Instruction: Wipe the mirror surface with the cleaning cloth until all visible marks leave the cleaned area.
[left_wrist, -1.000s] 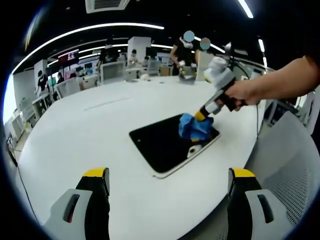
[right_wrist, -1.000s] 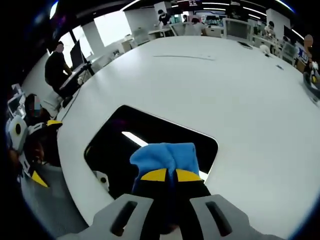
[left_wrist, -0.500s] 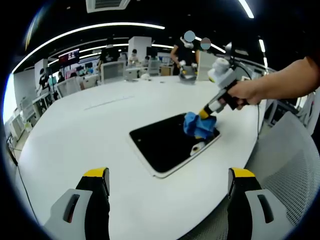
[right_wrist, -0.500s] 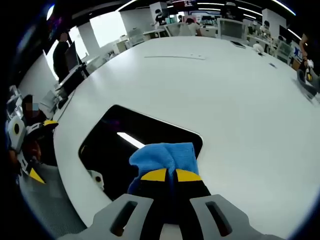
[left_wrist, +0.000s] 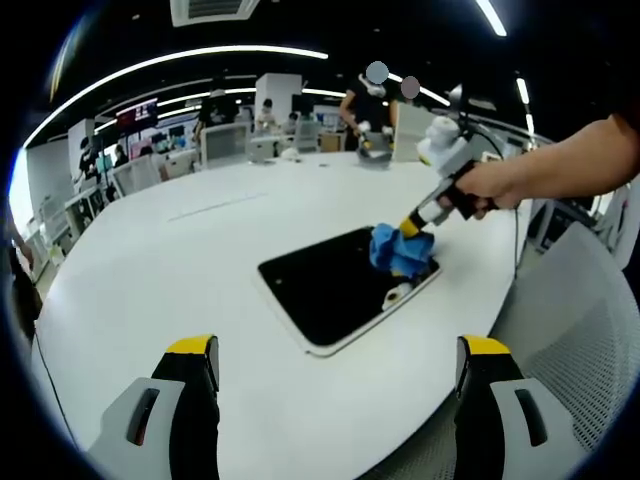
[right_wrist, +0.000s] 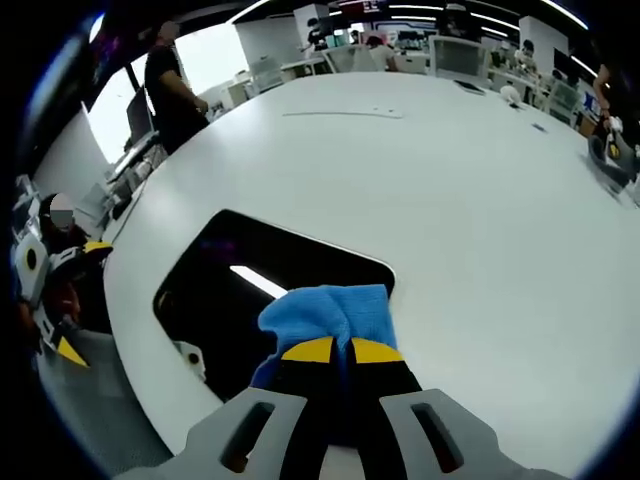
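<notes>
Two grippers over a round white table (left_wrist: 150, 290)

Right gripper (right_wrist: 342, 350), angled down from a hand (left_wrist: 485, 187), clamps the blue cloth (right_wrist: 335, 313) against the mirror (left_wrist: 335, 285) near the table's edge; left gripper (left_wrist: 335, 365) hovers, jaws spread.

The blue cloth (right_wrist: 330, 316) hides the mirror's (right_wrist: 250, 290) near corner and the right claw's (right_wrist: 333, 351) tips.
</notes>
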